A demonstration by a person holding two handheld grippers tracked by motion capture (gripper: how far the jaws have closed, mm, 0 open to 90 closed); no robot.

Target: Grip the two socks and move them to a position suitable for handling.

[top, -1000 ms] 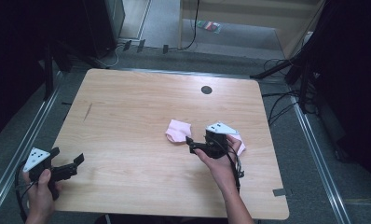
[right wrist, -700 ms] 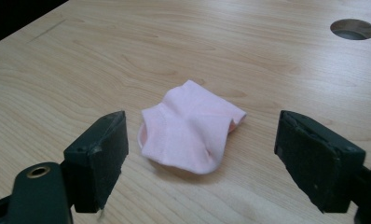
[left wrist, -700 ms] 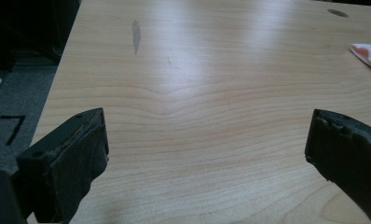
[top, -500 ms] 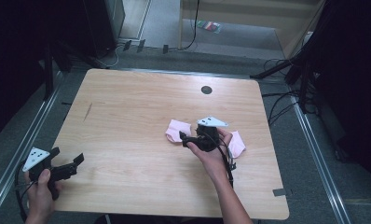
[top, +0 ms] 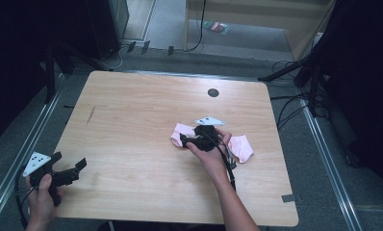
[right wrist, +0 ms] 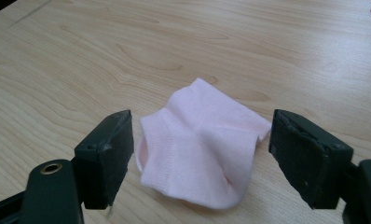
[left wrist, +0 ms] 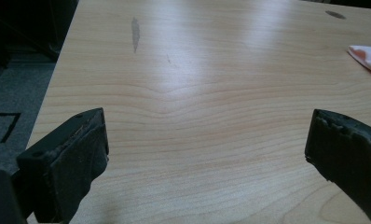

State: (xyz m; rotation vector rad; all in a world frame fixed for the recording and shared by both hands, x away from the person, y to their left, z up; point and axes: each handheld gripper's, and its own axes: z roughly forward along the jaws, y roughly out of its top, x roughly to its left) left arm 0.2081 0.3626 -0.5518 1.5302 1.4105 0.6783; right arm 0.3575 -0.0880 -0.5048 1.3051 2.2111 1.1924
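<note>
The right gripper has its two black jaws spread wide, released, with a pink sock lying flat on the wood between them in the lower middle of the right gripper view. The sock's cuff end sits close by the jaw at lower left; its other end reaches toward the jaw at lower right, and neither jaw seems to touch the cloth, though the gap at the right is hard to judge. Nothing lies between the jaws and the sock.

In the high view the right gripper is at the centre of the frame, held low over the sock, which peeks out at its left. The person's right hand and the gripper body cover much of that sock. A second pink sock lies just right of the hand, apart from the first, with the gripper's cable trailing across beside it.

The left gripper also has its jaws parted and holds nothing; bare tabletop lies ahead of it, with a dark streak in the upper left and a bit of pink cloth at the right edge. In the high view the left gripper is at lower left near the table's edge, well apart from both socks. A dark round hole marks the table above centre.
</note>
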